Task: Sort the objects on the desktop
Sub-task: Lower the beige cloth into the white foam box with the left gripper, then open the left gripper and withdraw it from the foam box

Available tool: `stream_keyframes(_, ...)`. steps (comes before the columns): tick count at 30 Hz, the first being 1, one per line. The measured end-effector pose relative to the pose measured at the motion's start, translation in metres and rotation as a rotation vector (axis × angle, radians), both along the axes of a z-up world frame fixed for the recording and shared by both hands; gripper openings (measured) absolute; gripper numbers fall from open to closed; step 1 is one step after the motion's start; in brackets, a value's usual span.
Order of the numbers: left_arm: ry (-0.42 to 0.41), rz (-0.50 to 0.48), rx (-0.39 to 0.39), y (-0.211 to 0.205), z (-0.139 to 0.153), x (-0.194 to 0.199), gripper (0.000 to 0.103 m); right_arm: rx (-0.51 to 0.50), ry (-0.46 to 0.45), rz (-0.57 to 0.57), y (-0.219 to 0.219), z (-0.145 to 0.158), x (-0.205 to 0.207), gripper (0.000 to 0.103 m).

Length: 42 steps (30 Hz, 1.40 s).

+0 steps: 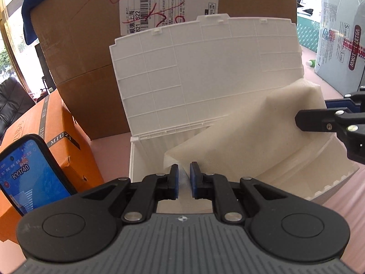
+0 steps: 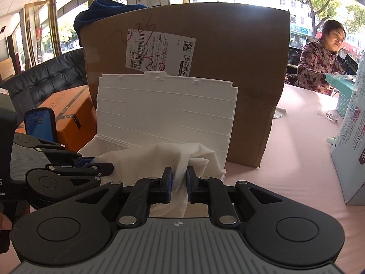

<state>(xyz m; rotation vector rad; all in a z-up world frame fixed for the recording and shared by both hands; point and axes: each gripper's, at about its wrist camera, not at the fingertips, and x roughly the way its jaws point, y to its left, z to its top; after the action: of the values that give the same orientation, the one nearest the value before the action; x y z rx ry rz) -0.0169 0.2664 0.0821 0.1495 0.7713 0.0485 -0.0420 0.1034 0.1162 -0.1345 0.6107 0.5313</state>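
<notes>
We hold the thin white non-woven cloth stretched over the open white plastic storage box on the pink desk. The left gripper and right gripper each have jaws nearly closed, pinching a cloth edge, likely so it drops in flat.

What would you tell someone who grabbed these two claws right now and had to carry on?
Left claw: shut on the near corner of the white cloth.
Right claw: shut on the cloth's other end.
The cloth hangs stretched between both claws, over the open white plastic box, whose lid stands upright against the cardboard box.
Done: cloth picked up by both claws.
Left: probably lower it into the box, let go, close the lid.
</notes>
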Motion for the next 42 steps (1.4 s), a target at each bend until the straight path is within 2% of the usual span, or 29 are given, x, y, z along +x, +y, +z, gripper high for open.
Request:
stream_keyframes(6,0.042,-0.008,0.025,-0.001,-0.008,0.012,0.009,-0.079,0.007,0.024,0.015,-0.006,0.008,0.012)
stream_keyframes(12,0.061,-0.013,0.074,-0.007,-0.011,0.019,0.01,-0.229,0.016,0.067,0.035,-0.019,0.018,0.012)
stream_keyframes(14,0.067,-0.015,0.09,-0.009,-0.011,0.021,0.01,-0.248,0.035,0.074,0.037,-0.022,0.022,0.013)
stream_keyframes(18,0.081,-0.006,0.103,-0.011,-0.01,0.026,0.016,-0.261,0.081,0.086,0.039,-0.029,0.029,0.022)
stream_keyframes(20,0.089,0.001,0.105,-0.01,-0.01,0.029,0.019,-0.243,0.1,0.093,0.038,-0.031,0.032,0.032)
stream_keyframes(24,0.097,0.004,0.119,-0.011,-0.01,0.033,0.023,-0.253,0.109,0.094,0.041,-0.034,0.034,0.036)
stream_keyframes(28,0.087,0.013,0.158,-0.014,-0.01,0.033,0.037,-0.249,0.127,0.089,0.041,-0.032,0.036,0.046)
stream_keyframes(30,0.076,0.015,0.162,-0.014,-0.009,0.032,0.04,-0.239,0.134,0.089,0.04,-0.031,0.038,0.047)
stream_keyframes(36,0.056,0.02,0.081,-0.006,0.0,0.03,0.048,-0.199,0.138,0.069,0.033,-0.028,0.035,0.052)
stream_keyframes(38,0.024,0.025,0.056,-0.003,0.004,0.026,0.062,-0.194,0.118,0.06,0.029,-0.025,0.031,0.056)
stream_keyframes(42,-0.061,0.024,-0.048,0.007,0.015,0.015,0.08,-0.149,0.06,0.044,0.018,-0.014,0.025,0.065)
